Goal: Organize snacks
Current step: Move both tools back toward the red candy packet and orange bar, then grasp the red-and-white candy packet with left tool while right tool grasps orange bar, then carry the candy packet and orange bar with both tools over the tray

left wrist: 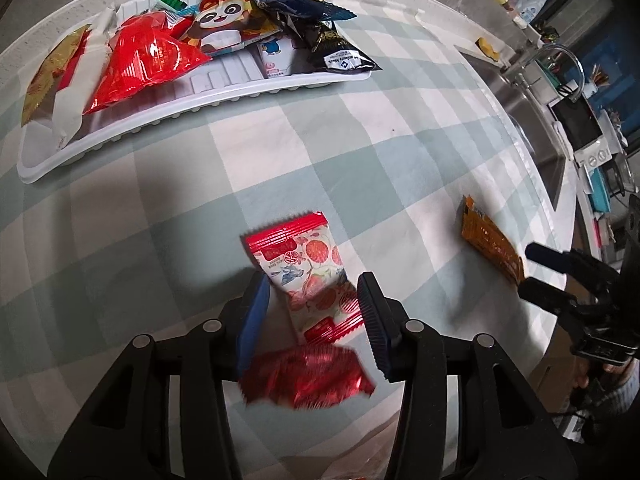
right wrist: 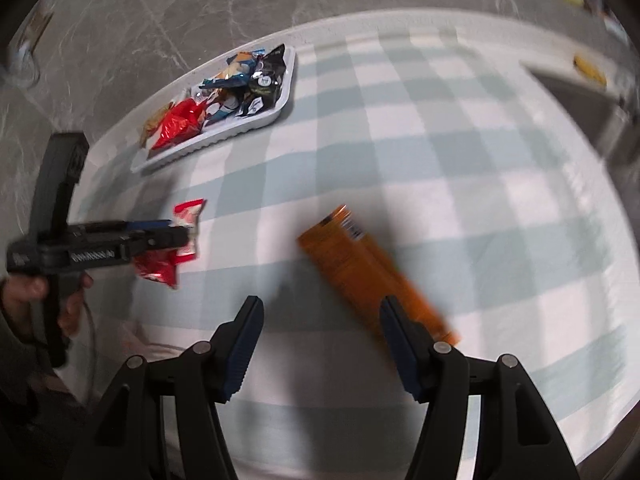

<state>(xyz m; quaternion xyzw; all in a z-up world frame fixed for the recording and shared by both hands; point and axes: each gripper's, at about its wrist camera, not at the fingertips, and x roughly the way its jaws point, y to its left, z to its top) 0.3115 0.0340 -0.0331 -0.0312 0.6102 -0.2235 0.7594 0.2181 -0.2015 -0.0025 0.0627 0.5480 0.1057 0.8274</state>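
A white tray [left wrist: 224, 100] at the far left holds several snack packets; it also shows in the right wrist view [right wrist: 276, 114]. My left gripper [left wrist: 310, 292] is open, its fingers on either side of a red and white strawberry packet [left wrist: 308, 276] lying on the checked cloth. A shiny red packet [left wrist: 308, 376] lies blurred just below it. My right gripper [right wrist: 322, 314] is open above the cloth, with an orange packet [right wrist: 372, 272] lying just ahead, beside its right finger. The left gripper [right wrist: 176, 236] shows from the side over the red packets [right wrist: 160, 268].
The table has a green and white checked cloth [left wrist: 360, 128]. A steel sink [left wrist: 532, 128] and a cluttered counter lie to the right. The table's right edge runs close to the orange packet [left wrist: 490, 244]. A grey marble floor [right wrist: 200, 8] lies beyond.
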